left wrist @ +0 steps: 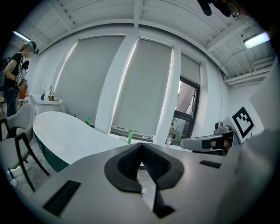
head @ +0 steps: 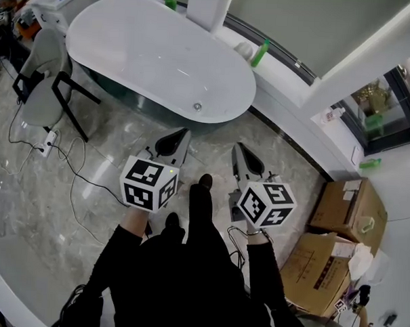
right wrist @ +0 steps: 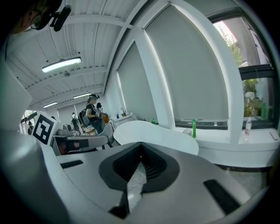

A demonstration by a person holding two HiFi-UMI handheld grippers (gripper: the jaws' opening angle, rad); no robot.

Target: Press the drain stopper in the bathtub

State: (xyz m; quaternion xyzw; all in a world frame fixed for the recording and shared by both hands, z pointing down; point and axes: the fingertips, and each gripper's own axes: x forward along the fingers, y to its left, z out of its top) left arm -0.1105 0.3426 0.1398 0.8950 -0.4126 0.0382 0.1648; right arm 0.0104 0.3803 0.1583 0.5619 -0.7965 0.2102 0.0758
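1. Grey marbled floor (head: 48, 193) beneath a white oval bathtub (head: 142, 52), set beside a long white window ledge (head: 289, 95) carrying a green bottle (head: 260, 53).
2. Inside the tub, near the end closest to the camera wearer: the drain stopper (head: 197, 107), small and metallic, untouched and well apart from both tools.
3. Left gripper (head: 173, 142) and right gripper (head: 243, 159) held side by side over the floor, short of the tub. Fingers of each pressed together at the tips, clamped on nothing.
4. At left, a grey chair (head: 42, 84) on black legs, with a white power strip (head: 48, 142) and its cable on the floor nearby.
5. At right, cardboard boxes (head: 342, 213), the lower one partly behind the wearer's black sleeve (head: 268, 277).
6. From both gripper views, only the tub's outer wall and rim in sight, with the stopper hidden inside the basin.
7. Bystanders (right wrist: 92, 114) at the tub's far end, small and hard to make out.
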